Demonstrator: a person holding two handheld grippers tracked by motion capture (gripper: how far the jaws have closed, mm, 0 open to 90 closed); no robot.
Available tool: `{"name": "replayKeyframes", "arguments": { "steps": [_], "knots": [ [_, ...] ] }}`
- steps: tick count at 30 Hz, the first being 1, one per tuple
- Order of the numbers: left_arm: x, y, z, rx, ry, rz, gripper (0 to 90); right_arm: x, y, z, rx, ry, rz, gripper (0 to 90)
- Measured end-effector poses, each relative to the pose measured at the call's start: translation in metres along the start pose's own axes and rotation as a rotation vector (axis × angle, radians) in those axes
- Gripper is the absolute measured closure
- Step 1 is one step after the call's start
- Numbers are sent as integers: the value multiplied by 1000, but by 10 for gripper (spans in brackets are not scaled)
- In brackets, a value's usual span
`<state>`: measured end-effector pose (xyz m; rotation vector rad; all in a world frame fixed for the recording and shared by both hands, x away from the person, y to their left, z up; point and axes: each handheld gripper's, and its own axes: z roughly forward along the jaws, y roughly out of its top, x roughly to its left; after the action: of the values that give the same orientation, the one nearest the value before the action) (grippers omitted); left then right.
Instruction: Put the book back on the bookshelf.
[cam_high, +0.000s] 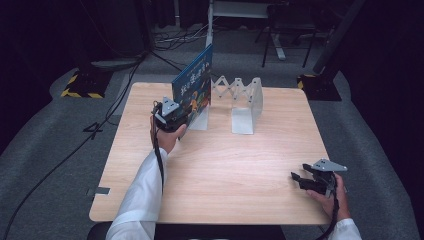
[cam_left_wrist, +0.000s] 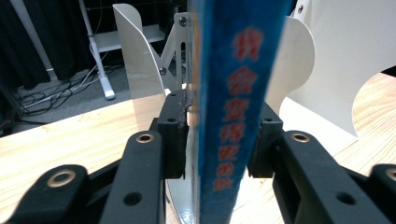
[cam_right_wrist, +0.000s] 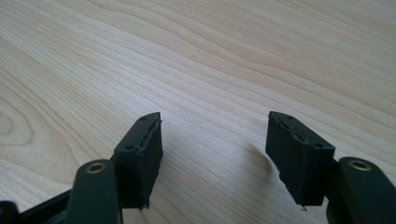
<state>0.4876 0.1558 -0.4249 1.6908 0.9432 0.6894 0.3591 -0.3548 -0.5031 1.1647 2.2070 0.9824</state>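
Our left gripper (cam_left_wrist: 215, 140) has its jaws loosened off the book (cam_left_wrist: 233, 107), which stands upright between them in the white rack (cam_high: 243, 105). Placement looks done; withdrawing remains. Our right gripper (cam_right_wrist: 215, 154) rests open, empty.

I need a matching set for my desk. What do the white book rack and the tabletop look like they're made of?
The white book rack looks like painted sheet metal: thin curved dividers, a riveted folding lattice, a soft sheen. The tabletop shows pale wood grain with a matte finish; whether it is laminate or solid wood I cannot tell.
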Motion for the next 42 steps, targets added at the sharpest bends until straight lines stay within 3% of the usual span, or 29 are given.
{"name": "replayKeyframes", "arguments": {
  "steps": [6, 8, 15, 21, 27, 34, 42],
  "knots": [
    [2, 2, -5, -2, -30, -11, 505, 0, 0, 0, 1, 4, -1, 364],
    [3, 4, -6, 21, 5, -4, 444, 0, 0, 0, 1, 7, 0, 362],
    [14, 6, -16, 37, 14, -44, 324, 0, 0, 0, 2, 13, 3, 364],
    [18, 8, -21, 45, -6, -24, 250, 0, 0, 0, 3, 11, 2, 362],
    [17, 10, -22, 98, -13, 12, 187, -1, 0, 0, 1, 12, 3, 358],
    [15, 15, -29, 117, -17, 37, 179, -1, 0, 0, 2, 12, 3, 354],
    [15, 17, -41, 165, -38, 110, 186, -3, 0, 1, 12, 30, 19, 316]
  ]
}}
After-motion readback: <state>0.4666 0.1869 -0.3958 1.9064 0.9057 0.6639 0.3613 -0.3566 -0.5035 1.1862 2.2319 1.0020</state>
